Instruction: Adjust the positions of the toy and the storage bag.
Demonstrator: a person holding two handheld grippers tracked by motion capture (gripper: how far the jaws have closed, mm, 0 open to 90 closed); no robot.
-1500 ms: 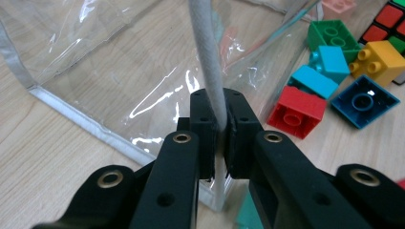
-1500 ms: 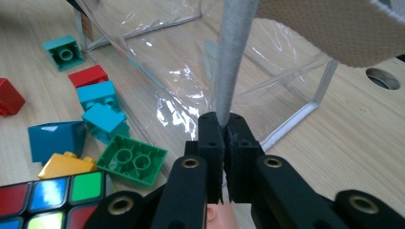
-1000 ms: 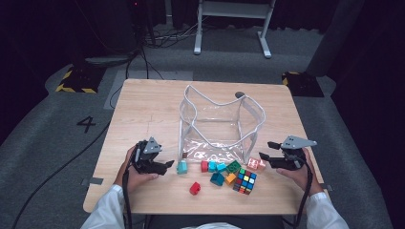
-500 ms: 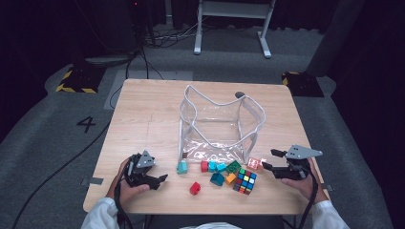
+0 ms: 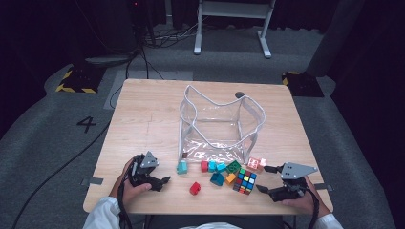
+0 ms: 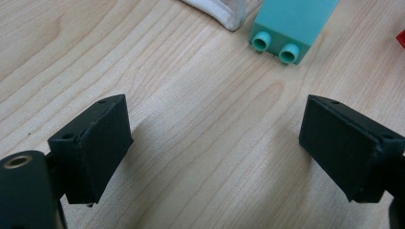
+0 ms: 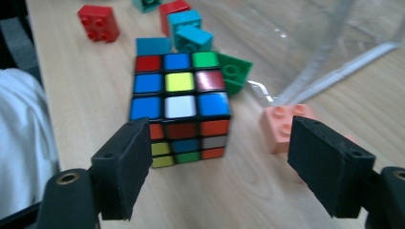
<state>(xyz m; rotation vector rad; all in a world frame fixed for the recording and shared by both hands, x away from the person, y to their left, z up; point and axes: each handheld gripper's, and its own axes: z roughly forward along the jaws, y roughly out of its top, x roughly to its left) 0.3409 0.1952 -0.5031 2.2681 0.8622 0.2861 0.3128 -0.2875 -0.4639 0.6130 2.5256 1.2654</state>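
Jaws: matte black rectangular blocks

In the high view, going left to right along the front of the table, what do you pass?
Left gripper → teal block → red block → puzzle cube → right gripper.

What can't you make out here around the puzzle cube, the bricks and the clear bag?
- Teal brick: far end cut off by the left gripper view's top edge.
- Puzzle cube: lower corner hidden behind the right gripper's jaw in the right gripper view.
- Clear bag: whether anything lies inside is unclear in the high view; glare on the plastic.
- Pink brick: studs too small in the high view.
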